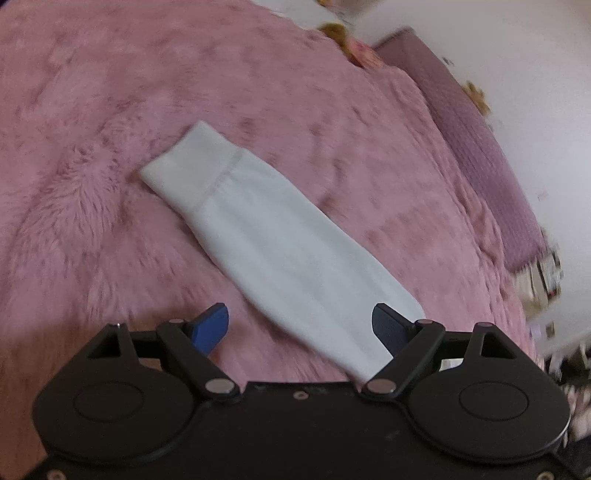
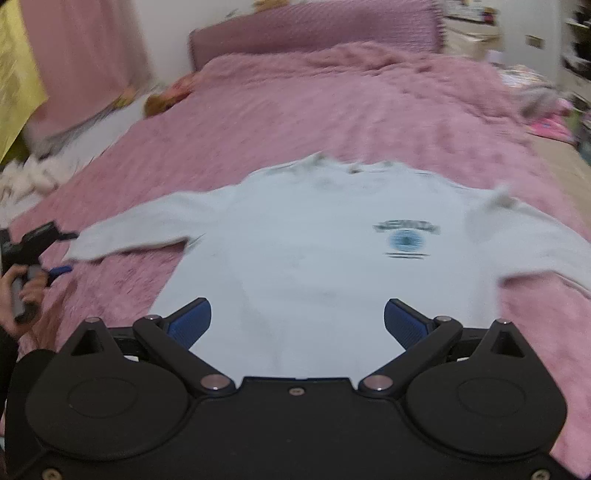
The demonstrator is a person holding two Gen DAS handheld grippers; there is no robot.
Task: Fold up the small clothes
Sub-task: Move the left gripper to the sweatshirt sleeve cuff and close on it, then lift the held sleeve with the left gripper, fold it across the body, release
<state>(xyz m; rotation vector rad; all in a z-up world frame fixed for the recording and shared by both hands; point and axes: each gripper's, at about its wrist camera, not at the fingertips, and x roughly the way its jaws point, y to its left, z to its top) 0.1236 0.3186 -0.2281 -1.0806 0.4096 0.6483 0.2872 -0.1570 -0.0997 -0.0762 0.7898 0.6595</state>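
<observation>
Fingers on both grippers spread wide, nothing held. Left gripper (image 1: 300,326) hangs just above the sleeve (image 1: 266,236), blue pads on either side of its shoulder end, no contact I can confirm. Right gripper (image 2: 297,325) sits over the lower body of the sweatshirt (image 2: 314,266), near the hem, pads apart and empty.

Progress: looks like the very start. Sweatshirt lies face up and spread flat on the pink blanket (image 2: 295,110), both sleeves stretched out sideways, no fold visible anywhere. All folds are left: judging from the layout, 2 sleeves in, then body doubled. Left gripper is placed for the first sleeve fold, my guess.

Materials: sweatshirt is white or very pale blue, soft knit, long sleeves, ribbed cuff (image 1: 184,162) with a seam line where it joins the sleeve. Small round blue chest logo (image 2: 405,240) with dark lettering above it, blurred, unreadable. Collar edge has dark marks, too blurred to tell. Blanket is shaggy, long-pile plush, uneven surface, so fabric may drag on it. Purple quilted headboard (image 2: 314,26) behind. In the right wrist view the left gripper and the hand (image 2: 22,291) holding it show at the left edge by the cuff.
</observation>
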